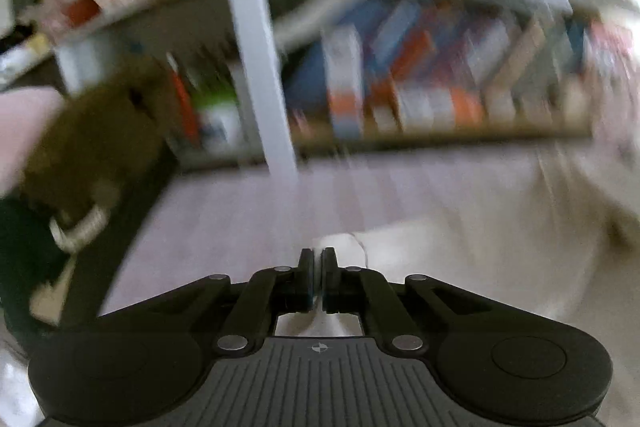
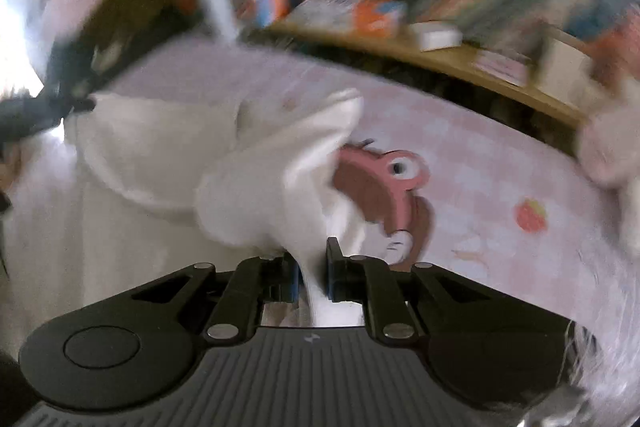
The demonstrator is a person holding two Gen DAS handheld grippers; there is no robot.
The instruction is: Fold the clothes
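A white garment [image 2: 168,147] lies bunched on a pink checked bed cover [image 2: 480,155] printed with a pink cartoon figure [image 2: 384,183]. My right gripper [image 2: 310,255] is shut on a fold of this garment, which rises between its fingers. At the far left of the right wrist view, my left gripper [image 2: 80,103] holds the garment's other corner, and the cloth hangs stretched between the two. In the left wrist view my left gripper [image 1: 317,255] has its jaws almost touching, with a thin edge of the white garment [image 1: 420,259] pinched in them. Both views are blurred.
Behind the bed runs a low wooden bookshelf [image 1: 420,79] packed with books. A white upright post [image 1: 260,59] stands in front of it. A brown soft toy [image 1: 92,131] sits at the left edge of the bed. A pale pink fluffy thing [image 2: 612,147] lies at the right.
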